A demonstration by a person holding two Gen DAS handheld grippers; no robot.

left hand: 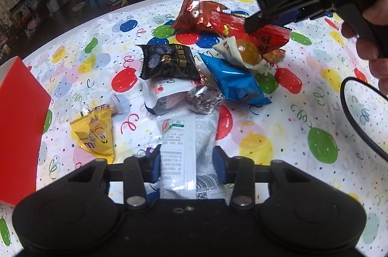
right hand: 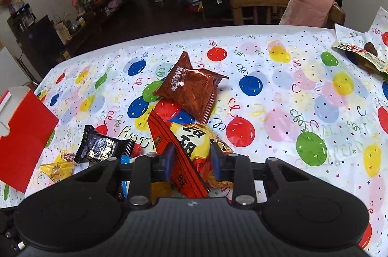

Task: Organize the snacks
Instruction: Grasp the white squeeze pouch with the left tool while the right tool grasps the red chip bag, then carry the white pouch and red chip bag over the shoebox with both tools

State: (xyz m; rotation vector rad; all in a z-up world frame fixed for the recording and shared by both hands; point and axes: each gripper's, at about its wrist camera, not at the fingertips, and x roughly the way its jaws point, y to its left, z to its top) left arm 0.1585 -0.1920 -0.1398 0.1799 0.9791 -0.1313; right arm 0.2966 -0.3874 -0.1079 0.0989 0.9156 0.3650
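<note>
- Cluttered living room behind, wooden chair (right hand: 262, 2) with a pink cloth (right hand: 309, 7) pushed up to the far edge of the table, balloon-print tablecloth (right hand: 278, 97) all over the tabletop.
- Snack pile sat mid-table, a bit toward the near edge: black packet (left hand: 167, 60), blue packet (left hand: 232, 80), yellow M&M's bag (left hand: 95, 135), brown Oreo pack (right hand: 191, 87) at the far end of the heap.
- Red box (left hand: 19, 126) stood at the left edge, well apart from the pile.
- Left gripper (left hand: 188, 164) sat low over a white printed packet (left hand: 184, 148), blue pads (left hand: 219, 163) either side of it; couldn't tell if actually squeezing or just straddling.
- Right gripper (right hand: 191, 160) had fingers apart around a red-and-yellow packet (right hand: 191, 145), pads close to its sides, contact unclear.
- From the left wrist view, right gripper hung above the red wrappers, a hand (left hand: 371, 38) on its handle.
- Another opened wrapper (right hand: 359, 53) lay off at the far right corner.
</note>
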